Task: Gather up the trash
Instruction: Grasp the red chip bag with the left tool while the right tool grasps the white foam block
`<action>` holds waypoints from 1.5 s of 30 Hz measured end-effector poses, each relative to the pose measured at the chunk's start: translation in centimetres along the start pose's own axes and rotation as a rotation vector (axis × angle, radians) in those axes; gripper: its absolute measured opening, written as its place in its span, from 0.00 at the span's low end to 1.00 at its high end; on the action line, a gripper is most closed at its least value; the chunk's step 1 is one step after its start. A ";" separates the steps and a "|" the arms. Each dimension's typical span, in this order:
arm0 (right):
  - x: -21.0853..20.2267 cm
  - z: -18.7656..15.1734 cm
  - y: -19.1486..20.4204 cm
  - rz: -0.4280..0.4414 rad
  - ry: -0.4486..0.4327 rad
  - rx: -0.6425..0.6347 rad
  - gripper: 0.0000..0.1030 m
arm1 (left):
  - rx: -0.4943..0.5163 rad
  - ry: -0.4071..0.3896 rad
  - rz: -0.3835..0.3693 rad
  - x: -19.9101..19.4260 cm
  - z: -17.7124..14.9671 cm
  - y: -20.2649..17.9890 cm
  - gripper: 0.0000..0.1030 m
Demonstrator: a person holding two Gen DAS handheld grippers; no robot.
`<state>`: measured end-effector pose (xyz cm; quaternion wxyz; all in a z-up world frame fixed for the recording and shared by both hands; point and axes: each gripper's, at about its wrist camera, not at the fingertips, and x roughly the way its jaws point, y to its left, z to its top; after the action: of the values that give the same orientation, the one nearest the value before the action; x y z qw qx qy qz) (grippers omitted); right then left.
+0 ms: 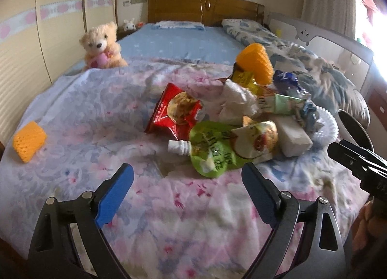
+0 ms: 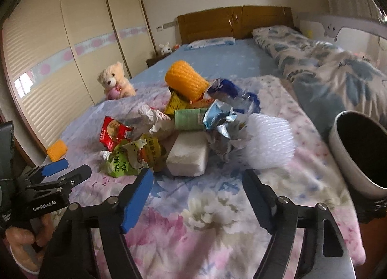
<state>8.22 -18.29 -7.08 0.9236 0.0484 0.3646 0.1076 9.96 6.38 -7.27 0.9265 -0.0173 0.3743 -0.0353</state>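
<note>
A heap of trash lies on the flowered bedspread (image 1: 169,218): a green spouted pouch (image 1: 212,150), a red snack bag (image 1: 176,114), crumpled white paper (image 1: 237,100), a white block (image 2: 188,155), a silver-blue wrapper (image 2: 222,119), a white foam net (image 2: 268,143) and an orange foam net (image 2: 186,80) on top. Another orange foam net (image 1: 29,141) lies apart at the left. My left gripper (image 1: 188,177) hangs open just short of the green pouch, holding nothing. My right gripper (image 2: 198,177) is open in front of the white block, also with nothing in it.
A grey bin (image 2: 358,153) with a dark inside stands at the right of the bed. A teddy bear (image 1: 101,47) sits at the far left edge, a folded quilt (image 2: 326,66) lies far right, and a wardrobe (image 2: 72,61) lines the left wall.
</note>
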 end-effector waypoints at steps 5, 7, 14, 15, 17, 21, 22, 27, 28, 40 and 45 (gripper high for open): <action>2.0 0.5 0.0 0.011 0.041 0.019 0.67 | -0.015 0.077 -0.031 2.6 0.8 0.6 0.90; 2.9 0.6 -0.1 0.015 0.061 0.028 0.65 | -0.024 0.100 -0.044 3.2 0.9 0.7 0.90; 5.4 0.6 -0.7 0.039 0.123 0.062 0.60 | -0.050 0.171 -0.078 5.0 0.7 0.5 0.84; 5.7 0.6 -0.8 0.045 0.130 0.066 0.60 | -0.055 0.176 -0.087 5.1 0.8 0.4 0.82; 6.2 0.6 -0.9 0.058 0.141 0.075 0.59 | -0.071 0.190 -0.109 5.5 1.0 0.4 0.73; 7.0 0.9 -0.9 0.097 0.154 0.088 0.59 | -0.069 0.182 -0.112 5.8 1.3 0.2 0.56; 7.1 1.1 -0.9 0.104 0.156 0.088 0.59 | -0.063 0.180 -0.120 5.9 1.3 0.0 0.43; 7.5 1.4 -0.9 0.143 0.160 0.121 0.59 | -0.038 0.171 -0.136 5.5 1.0 -0.7 0.00; 7.5 1.3 -0.8 0.145 0.159 0.120 0.59 | -0.038 0.163 -0.134 5.2 1.0 -0.6 0.00; 7.3 1.2 -1.2 0.195 0.169 0.181 0.53 | -0.163 0.198 -0.200 5.1 0.7 1.3 0.03; 8.1 1.7 -1.3 0.214 0.185 0.219 0.61 | -0.171 0.153 -0.150 4.6 1.9 1.6 0.27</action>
<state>15.35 -17.67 -11.44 0.8587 0.1772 0.4503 0.1686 14.64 7.67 -9.18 0.8850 -0.1217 0.4433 -0.0737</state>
